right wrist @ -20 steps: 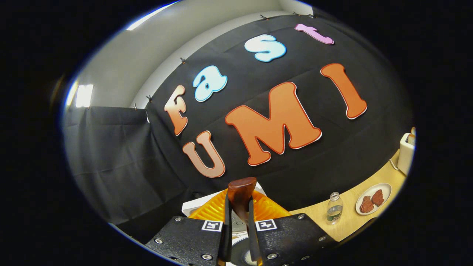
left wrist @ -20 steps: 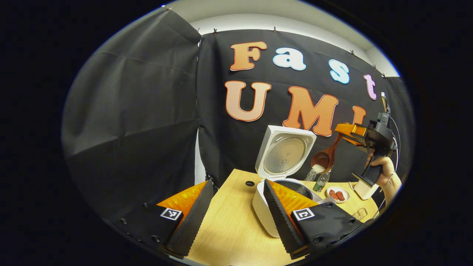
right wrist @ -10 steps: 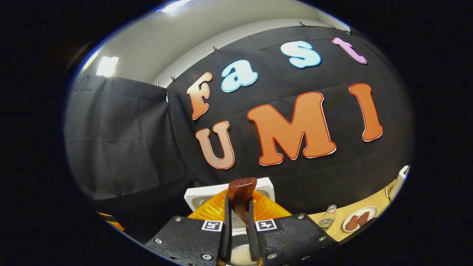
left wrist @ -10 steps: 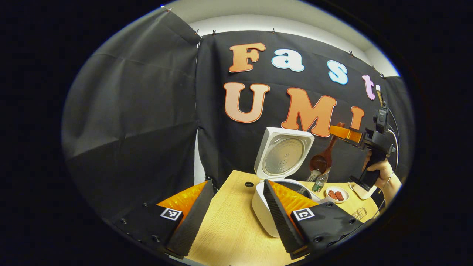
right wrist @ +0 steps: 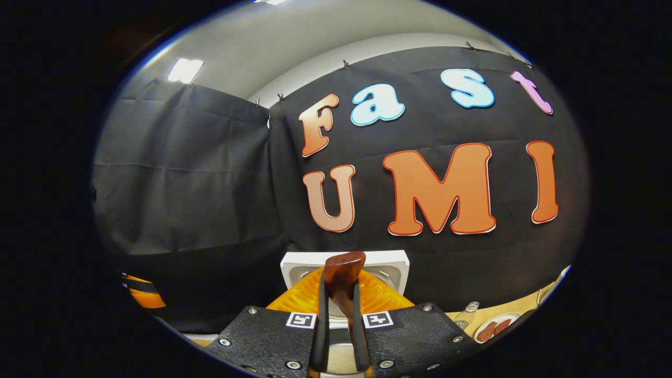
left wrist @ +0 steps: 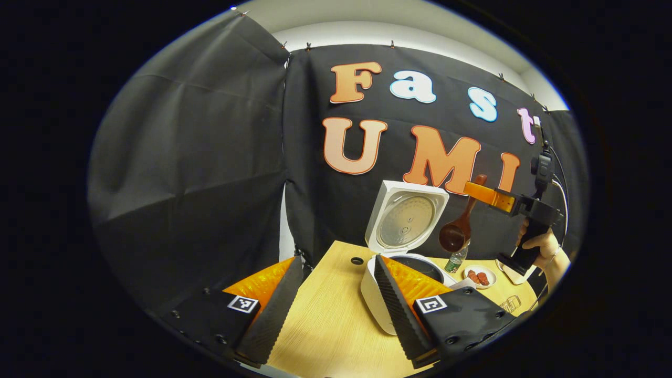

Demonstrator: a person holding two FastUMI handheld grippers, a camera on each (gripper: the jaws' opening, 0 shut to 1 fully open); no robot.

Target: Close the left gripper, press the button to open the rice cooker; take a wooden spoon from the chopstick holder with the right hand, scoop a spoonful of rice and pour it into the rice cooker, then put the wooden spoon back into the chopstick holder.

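The white rice cooker (left wrist: pixel 374 296) stands on the wooden table (left wrist: pixel 325 320) with its lid (left wrist: pixel 407 220) raised. My left gripper (left wrist: pixel 336 262) is open and holds nothing, low over the table just left of the cooker. Above the cooker's right side hangs the wooden spoon (left wrist: pixel 455 233), bowl down and showing no rice. My right gripper (left wrist: pixel 480 191), held by a hand (left wrist: pixel 541 244), is shut on its handle. In the right gripper view the handle's end (right wrist: pixel 342 273) stands up between the fingers of that gripper (right wrist: pixel 340 315), with the lid (right wrist: pixel 391 262) just behind.
A small water bottle (left wrist: pixel 455 258), a plate with red pieces (left wrist: pixel 479 276) and a clear glass item (left wrist: pixel 512 303) sit on the table right of the cooker. A pale container (left wrist: pixel 508 272) is partly hidden behind the hand. Black cloth walls close off the back and left.
Rice was falling from the spoon into the cooker; the stream has stopped and the spoon is empty. The right gripper has levelled out and risen slightly. The left gripper has stayed put.
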